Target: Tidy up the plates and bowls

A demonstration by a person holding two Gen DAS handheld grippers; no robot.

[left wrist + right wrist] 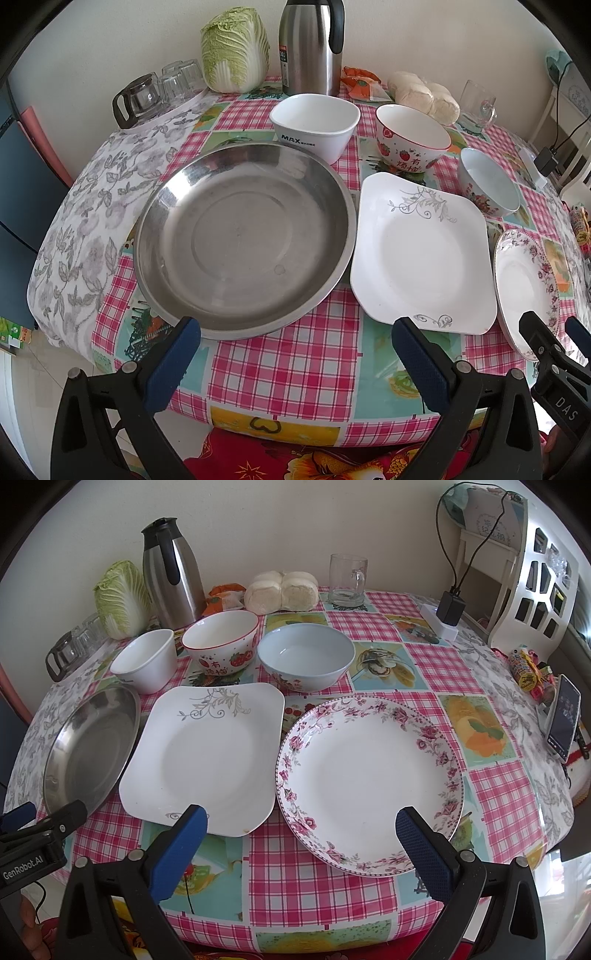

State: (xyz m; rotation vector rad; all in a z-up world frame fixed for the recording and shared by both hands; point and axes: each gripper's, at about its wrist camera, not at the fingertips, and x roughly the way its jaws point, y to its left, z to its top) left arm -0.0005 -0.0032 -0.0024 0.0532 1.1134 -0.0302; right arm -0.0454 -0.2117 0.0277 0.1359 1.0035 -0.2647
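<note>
Blue fingers near; white bowl reads "MAX".

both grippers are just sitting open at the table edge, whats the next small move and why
Probably ease the right gripper forward onto the near rim of the floral plate. It is open and empty, that rim lies right between its fingers, and nothing is stacked yet; the square plate beside it looks like a fitting base.

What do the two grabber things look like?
Both look alike. The left gripper and right gripper each have a black plastic frame with silver round bolts, and two fingers covered in bumpy dark blue pads. White letters reading DAS are on the right one, and GenRobot.AI on the left one. No sleeves show.
</note>
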